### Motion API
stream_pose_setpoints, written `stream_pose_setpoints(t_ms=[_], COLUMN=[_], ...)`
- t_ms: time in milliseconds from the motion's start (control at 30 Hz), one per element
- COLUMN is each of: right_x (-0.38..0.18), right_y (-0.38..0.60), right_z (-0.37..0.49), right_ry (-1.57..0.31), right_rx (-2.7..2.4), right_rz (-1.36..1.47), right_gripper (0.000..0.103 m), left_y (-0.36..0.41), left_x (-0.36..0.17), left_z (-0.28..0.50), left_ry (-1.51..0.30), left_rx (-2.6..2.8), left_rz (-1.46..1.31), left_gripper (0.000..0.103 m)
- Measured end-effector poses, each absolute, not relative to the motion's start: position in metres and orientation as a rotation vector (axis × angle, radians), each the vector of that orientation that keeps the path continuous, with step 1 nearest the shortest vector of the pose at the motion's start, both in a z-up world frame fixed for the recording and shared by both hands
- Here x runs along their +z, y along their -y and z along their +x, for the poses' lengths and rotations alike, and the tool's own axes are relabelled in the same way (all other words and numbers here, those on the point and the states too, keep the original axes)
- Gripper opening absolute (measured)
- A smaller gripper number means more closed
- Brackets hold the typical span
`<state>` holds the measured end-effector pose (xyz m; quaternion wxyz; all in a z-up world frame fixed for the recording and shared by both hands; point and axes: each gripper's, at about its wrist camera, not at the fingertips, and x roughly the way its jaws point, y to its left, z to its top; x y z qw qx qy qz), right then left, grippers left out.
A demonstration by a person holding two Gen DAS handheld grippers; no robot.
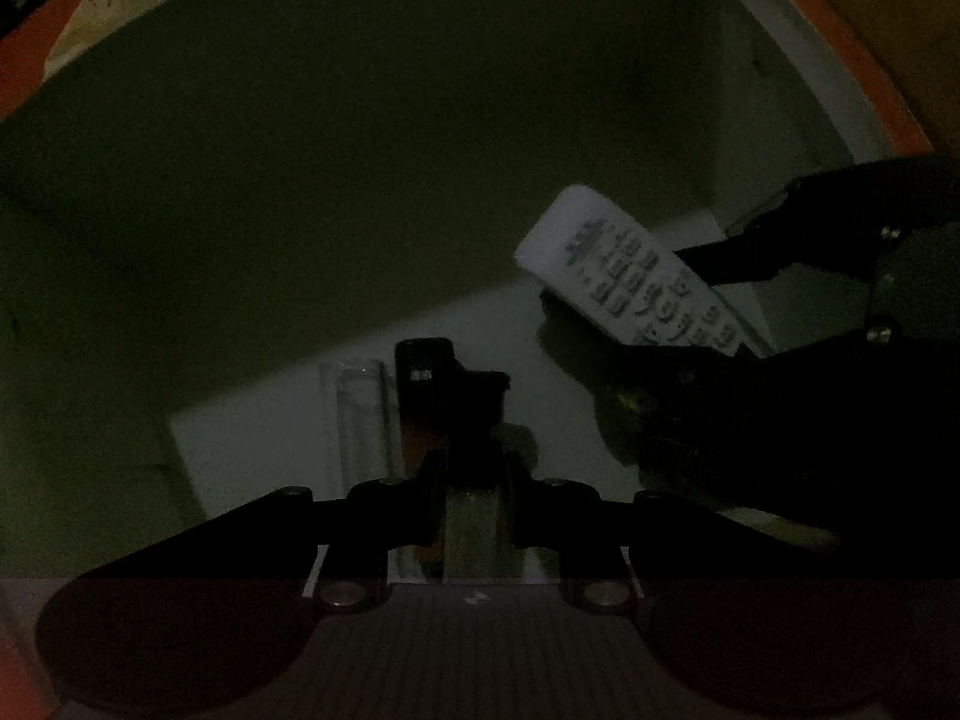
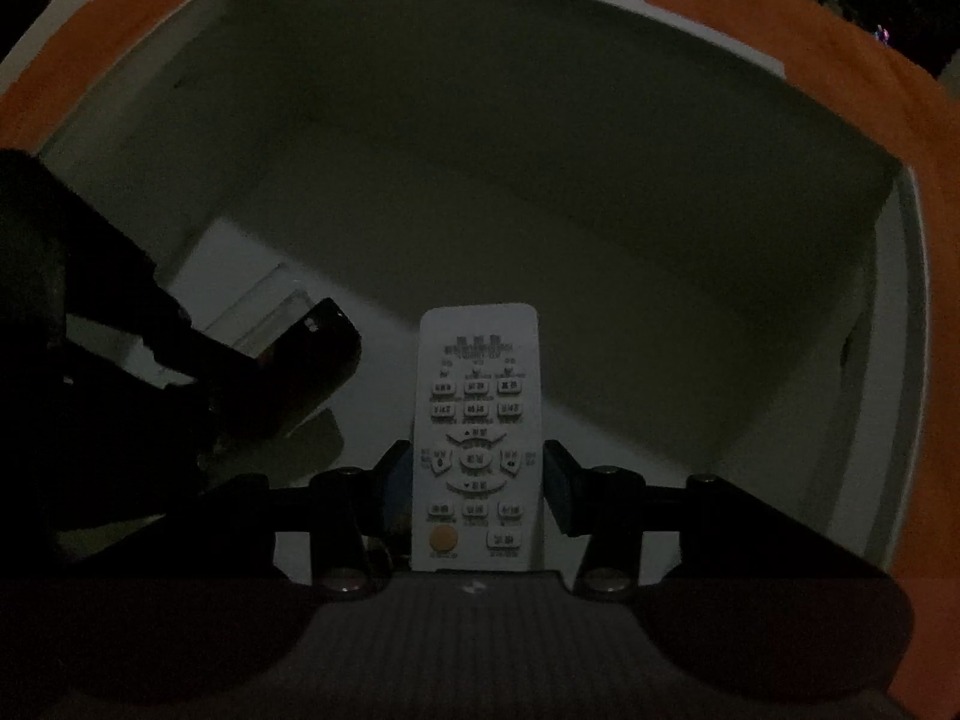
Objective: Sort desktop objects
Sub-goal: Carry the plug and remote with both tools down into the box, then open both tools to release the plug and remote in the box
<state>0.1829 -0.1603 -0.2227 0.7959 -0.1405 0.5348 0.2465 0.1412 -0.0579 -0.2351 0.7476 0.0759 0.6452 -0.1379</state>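
Both grippers reach down into a pale, deep bin (image 1: 270,180) (image 2: 570,168). My left gripper (image 1: 471,462) is shut on a dark, flat, phone-like object (image 1: 423,384), held low over the bin floor; the object also shows in the right wrist view (image 2: 318,354). My right gripper (image 2: 477,468) is shut on a white remote control (image 2: 477,396), its pads on the long sides and the buttons facing up. The left wrist view has that remote (image 1: 624,264) at the right, tilted, between the right gripper's fingers (image 1: 720,258).
A clear plastic piece (image 1: 360,414) lies on the bin floor just left of the dark object. The bin stands on an orange surface (image 1: 870,78) (image 2: 840,36). A beige crumpled sheet (image 1: 120,6) lies outside the bin's far-left corner. The scene is very dim.
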Motion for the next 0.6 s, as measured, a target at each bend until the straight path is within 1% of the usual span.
stream_pose_setpoints(t_ms=[300, 333, 400, 567, 600], right_x=[-0.227, -0.227, -0.228, -0.231, -0.232], right_y=[0.176, 0.177, 0.179, 0.183, 0.183], right_z=[0.192, 0.193, 0.193, 0.193, 0.193], right_ry=[-1.187, -1.191, -1.196, -1.203, -1.205], right_rx=[0.512, 0.512, 0.515, 0.512, 0.511], right_rz=[-0.171, -0.16, -0.145, -0.117, -0.115], right_gripper=[0.049, 0.05, 0.05, 0.05, 0.05], left_y=[0.059, 0.061, 0.059, 0.048, 0.045], left_x=[-0.237, -0.237, -0.238, -0.24, -0.242], left_z=[0.143, 0.143, 0.145, 0.149, 0.15], left_ry=[-1.375, -1.371, -1.369, -1.371, -1.382], left_rx=[-0.294, -0.298, -0.297, -0.272, -0.265], left_rz=[0.154, 0.156, 0.149, 0.113, 0.089], left_gripper=[0.018, 0.02, 0.037, 0.04, 0.044])
